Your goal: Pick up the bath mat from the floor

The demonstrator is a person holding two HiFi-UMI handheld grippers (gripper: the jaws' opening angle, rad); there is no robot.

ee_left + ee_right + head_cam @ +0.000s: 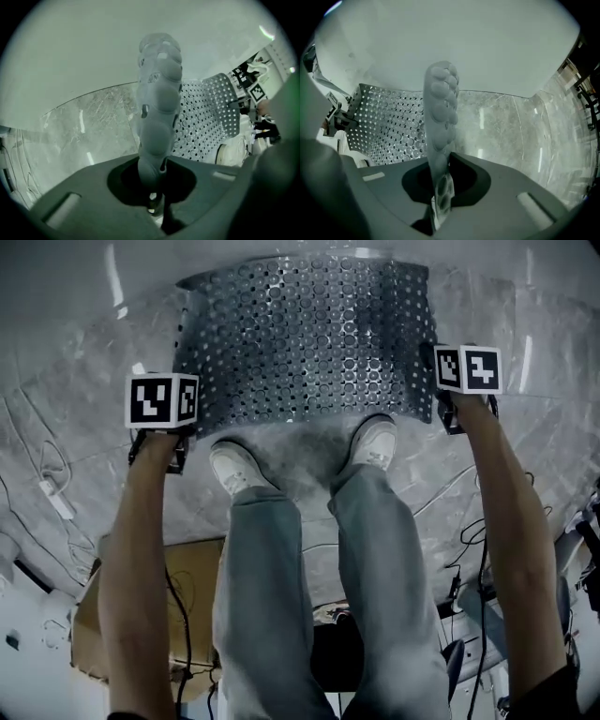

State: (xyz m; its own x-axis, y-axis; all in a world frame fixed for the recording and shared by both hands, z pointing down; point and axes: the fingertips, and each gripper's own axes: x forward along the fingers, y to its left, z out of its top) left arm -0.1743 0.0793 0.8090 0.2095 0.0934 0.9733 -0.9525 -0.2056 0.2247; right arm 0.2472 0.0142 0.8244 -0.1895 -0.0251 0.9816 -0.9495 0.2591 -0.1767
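The bath mat (309, 334) is grey, see-through and full of round holes, and it lies bowed on the marble floor ahead of the person's feet. My left gripper (187, 432) is at the mat's near left corner, and my right gripper (442, 413) is at its near right corner. In the left gripper view the mat's bumpy edge (159, 93) rises straight out from the shut left gripper (157, 187). In the right gripper view the mat's edge (440, 117) is likewise pinched in the shut right gripper (439, 197).
The person's legs and white shoes (236, 467) (375, 442) stand just behind the mat's near edge. Cables (52, 493) trail on the floor at left and right. A cardboard box (192, 568) lies behind the left leg. A pale wall (454, 42) stands beyond the mat.
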